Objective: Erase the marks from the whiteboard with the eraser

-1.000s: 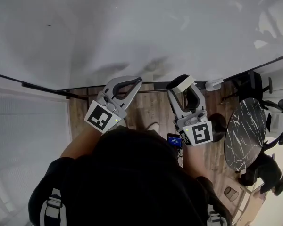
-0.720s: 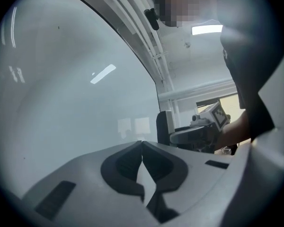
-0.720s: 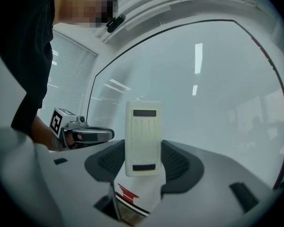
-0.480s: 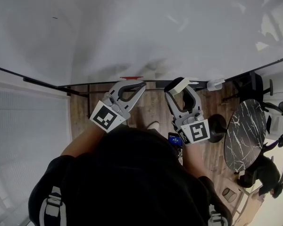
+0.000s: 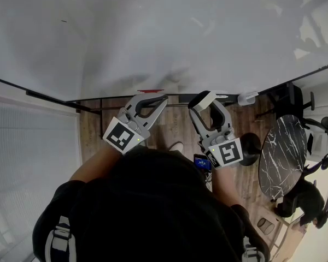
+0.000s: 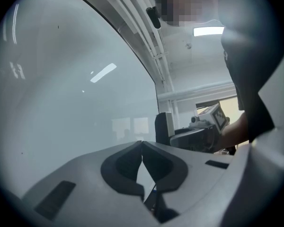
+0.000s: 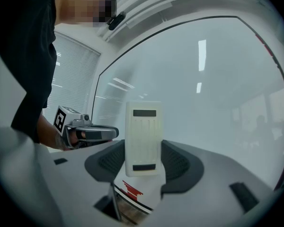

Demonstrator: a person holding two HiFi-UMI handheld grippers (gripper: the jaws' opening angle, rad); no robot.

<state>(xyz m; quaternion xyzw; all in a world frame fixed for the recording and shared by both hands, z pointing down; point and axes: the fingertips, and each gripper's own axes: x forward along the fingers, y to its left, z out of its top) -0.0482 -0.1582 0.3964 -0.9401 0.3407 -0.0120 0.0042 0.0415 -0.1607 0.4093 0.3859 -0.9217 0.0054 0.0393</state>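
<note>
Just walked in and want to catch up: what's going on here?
A person stands at a whiteboard with a gripper in each hand. The right gripper is clamped on a white eraser, pointed at the board; the left gripper is shut and empty. The board looks almost clean, with one tiny dark mark up left.

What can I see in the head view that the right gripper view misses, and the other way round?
Only the head view shows the round marble table, the wooden floor and the person's shoulders from above.

Only the right gripper view shows the eraser up close. Its ribbed face with two dark slots is visible, and it is clamped in the right gripper.

Both show the whiteboard, the left gripper and the eraser, though the eraser is only a small white block in the head view.
</note>
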